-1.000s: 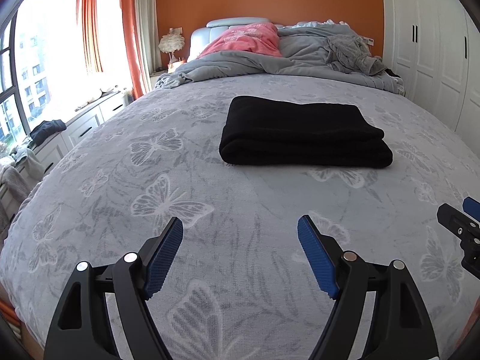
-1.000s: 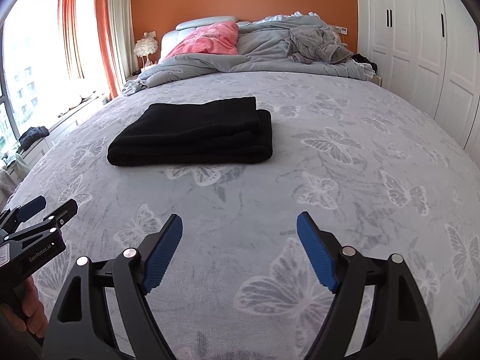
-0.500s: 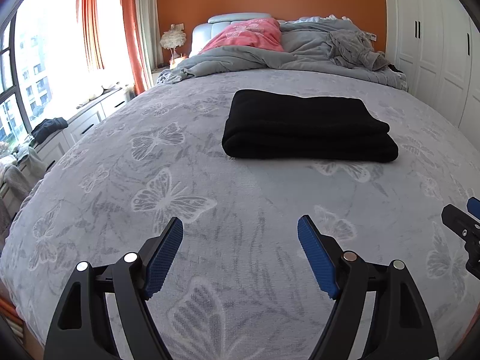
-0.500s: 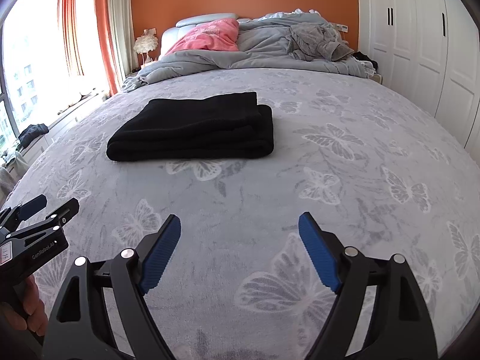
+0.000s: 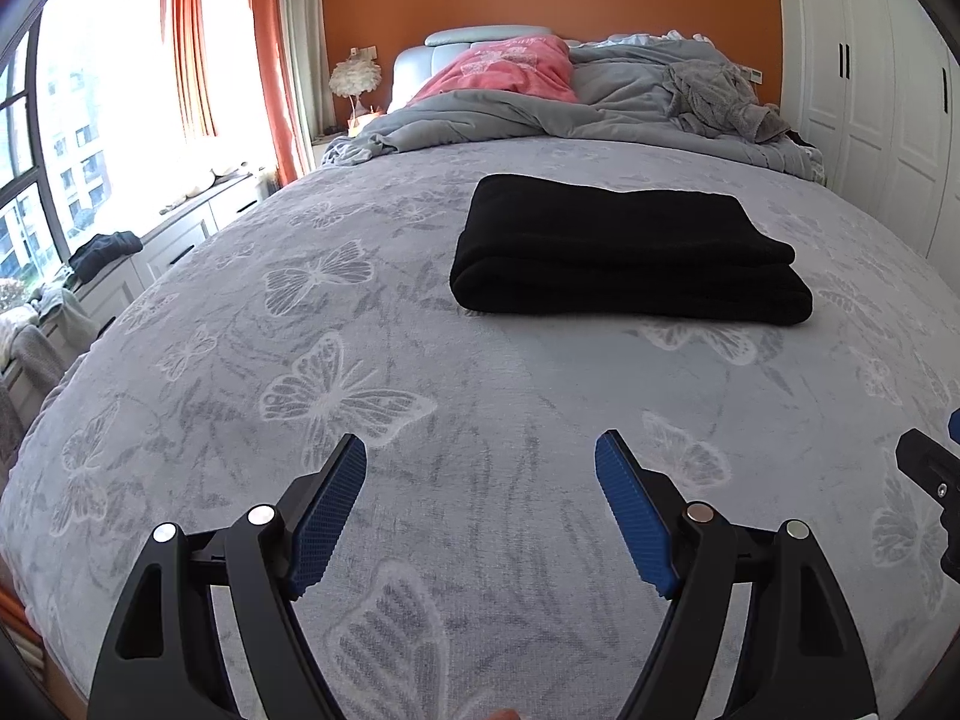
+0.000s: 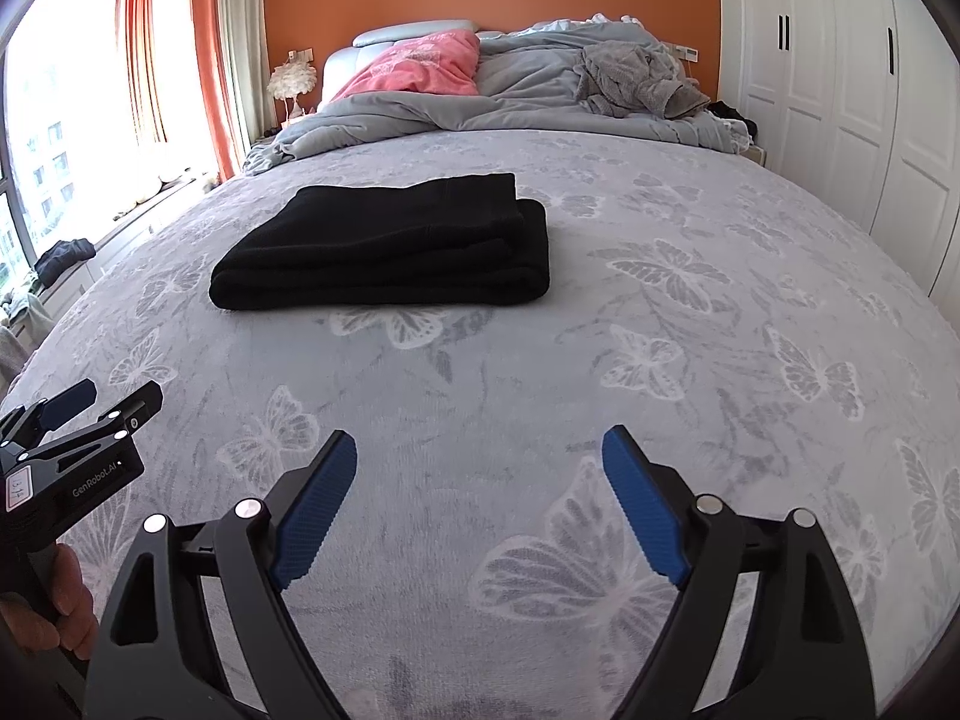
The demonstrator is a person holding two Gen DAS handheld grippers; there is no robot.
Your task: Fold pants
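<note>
The black pants [image 5: 618,252] lie folded into a thick rectangle on the grey butterfly-print bedspread [image 5: 384,396], far ahead of both grippers. They also show in the right wrist view [image 6: 396,246], left of centre. My left gripper [image 5: 480,450] is open and empty, low over the near part of the bed. My right gripper [image 6: 477,447] is open and empty too, beside it on the right. The left gripper's tip shows at the left edge of the right wrist view [image 6: 102,408]. The right gripper's tip shows at the right edge of the left wrist view [image 5: 927,468].
A rumpled grey duvet [image 6: 510,96], a pink pillow [image 6: 420,66] and a grey garment [image 6: 636,78] lie at the head of the bed. White wardrobes [image 6: 840,90] stand on the right. A window bench [image 5: 156,240] with clothes runs along the left.
Both grippers have drawn back and risen slightly, staying open. The folded pants have not moved.
</note>
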